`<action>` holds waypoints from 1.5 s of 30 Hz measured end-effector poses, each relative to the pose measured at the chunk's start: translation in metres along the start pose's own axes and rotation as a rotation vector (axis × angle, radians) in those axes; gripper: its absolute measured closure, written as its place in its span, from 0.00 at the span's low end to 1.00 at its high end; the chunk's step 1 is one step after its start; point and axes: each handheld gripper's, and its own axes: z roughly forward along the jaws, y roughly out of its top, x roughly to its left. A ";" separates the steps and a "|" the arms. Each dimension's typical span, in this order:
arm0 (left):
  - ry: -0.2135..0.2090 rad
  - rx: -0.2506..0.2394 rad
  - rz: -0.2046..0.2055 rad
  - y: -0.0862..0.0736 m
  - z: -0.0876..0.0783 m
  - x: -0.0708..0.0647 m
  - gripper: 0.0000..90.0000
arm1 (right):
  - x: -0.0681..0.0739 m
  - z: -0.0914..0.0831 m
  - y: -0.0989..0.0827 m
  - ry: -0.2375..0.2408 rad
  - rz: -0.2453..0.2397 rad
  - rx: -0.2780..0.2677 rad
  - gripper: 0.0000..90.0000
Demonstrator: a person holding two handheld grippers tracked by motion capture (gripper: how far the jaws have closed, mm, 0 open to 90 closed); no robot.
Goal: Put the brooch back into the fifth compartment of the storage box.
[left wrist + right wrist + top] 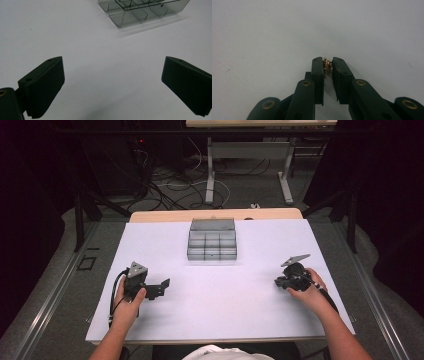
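A small gold-coloured metal piece (327,64) is pinched between the tips of my right gripper (328,65), whose jaws stand nearly together on it, low over the white table sheet. In the high view that right gripper (278,282) lies at the right of the sheet, held by a hand. My left gripper (165,285) rests at the left of the sheet. Its jaws are spread wide in the left gripper view, with bare sheet between the pads (47,87). A clear grey compartment box (212,240) stands at the middle back, its near corner (140,12) showing ahead of the left gripper.
The white sheet (225,295) covers a wooden table (165,215). The compartment box has several cells and an open lid behind it. Beyond the table are a desk frame (210,175) and cables on the floor.
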 end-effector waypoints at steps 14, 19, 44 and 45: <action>-0.005 -0.007 -0.007 0.000 0.000 0.000 0.05 | -0.001 0.000 0.001 0.000 0.050 0.002 0.89; -0.004 -0.003 -0.006 0.000 0.000 0.000 0.05 | -0.002 0.000 0.001 -0.010 0.088 -0.002 0.89; -0.005 -0.007 -0.007 0.000 0.000 0.000 0.05 | -0.021 -0.011 -0.002 0.045 0.356 -0.071 0.89; -0.005 -0.007 -0.007 0.000 0.000 0.000 0.05 | -0.022 -0.011 -0.002 0.045 0.364 -0.071 0.89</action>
